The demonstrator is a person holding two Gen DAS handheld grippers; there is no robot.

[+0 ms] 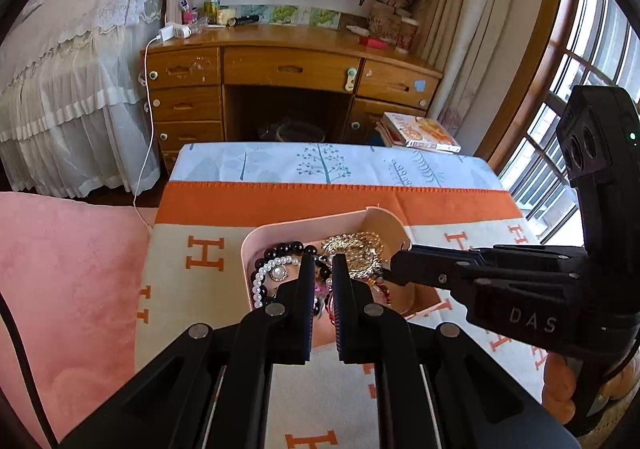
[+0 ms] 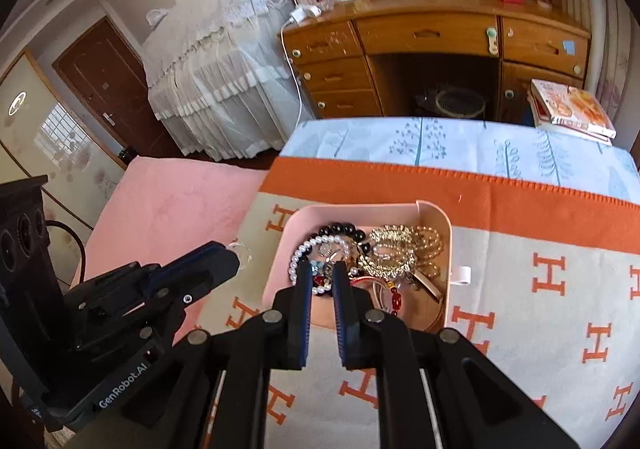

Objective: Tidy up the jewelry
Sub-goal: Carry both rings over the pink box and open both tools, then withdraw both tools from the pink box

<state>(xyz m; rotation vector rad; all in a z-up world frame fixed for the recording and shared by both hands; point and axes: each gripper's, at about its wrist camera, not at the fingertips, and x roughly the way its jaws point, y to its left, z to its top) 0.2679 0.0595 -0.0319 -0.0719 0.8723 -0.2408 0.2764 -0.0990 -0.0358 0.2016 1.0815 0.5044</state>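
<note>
Over the pink tray (image 2: 434, 219), at 12 o'clock from both wrists, we see tangled jewelry: pearls (image 2: 304, 251), black beads (image 2: 340, 229), gold chains (image 2: 394, 249). Snagging looks likeliest; lifting one strand could drag its neighbours out or tip the tray on the blanket (image 2: 540, 313). Our right gripper (image 2: 322, 267) hovers above the pearls, jaws narrowly parted, holding nothing. Our left gripper (image 1: 323, 261) shows the same slim gap; whether it pinches anything, we cannot tell.

wooden desk (image 1: 292, 69) | barred window (image 1: 580, 89) | brown door (image 2: 108, 89) | daylight
</note>
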